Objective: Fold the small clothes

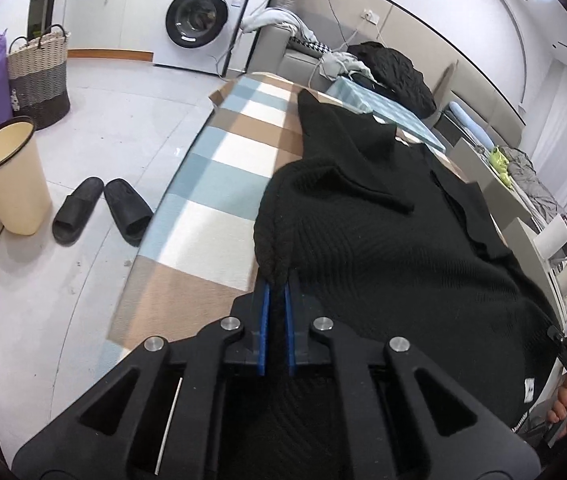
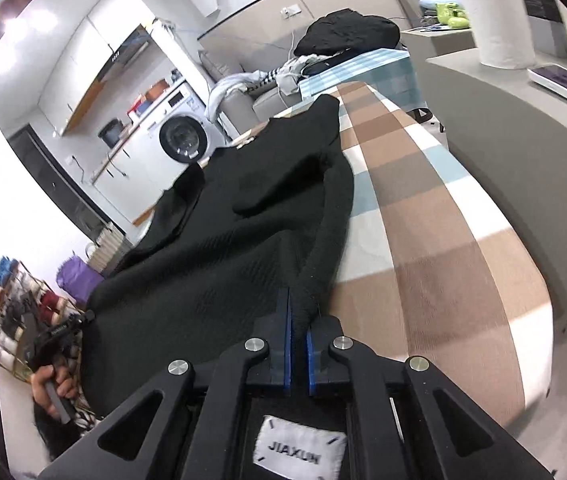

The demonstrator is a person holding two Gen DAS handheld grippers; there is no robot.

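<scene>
Along the near edge of the checked table (image 1: 219, 152) we hold a black knitted sweater (image 1: 383, 248) by its hem, one corner in each tool. Our left gripper (image 1: 277, 280) has its blue pads (image 1: 265, 320) pressed together on the thick rolled edge at the garment's left side, and our right gripper (image 2: 298, 308) is clamped the same way on the opposite side of the hem. We judge this two-corner hold is meant to keep the hem taut and level, so that the lower half can be carried toward the collar in one clean fold.

The rest of the sweater lies stretched lengthwise down the table toward its far end, with a sleeve doubled over the body. A white woven label (image 2: 297, 454) shows below the right fingers.

On the floor left of the table stand a cream bin (image 1: 9, 176), which looks empty from what we can see of its inside, and a woven basket (image 1: 39, 76) whose contents we cannot see. A washing machine (image 1: 199, 20) stands against the back wall with its door shut; something dark shows behind the glass. A pair of black slippers (image 1: 101, 212) lies near the table's left edge.
</scene>
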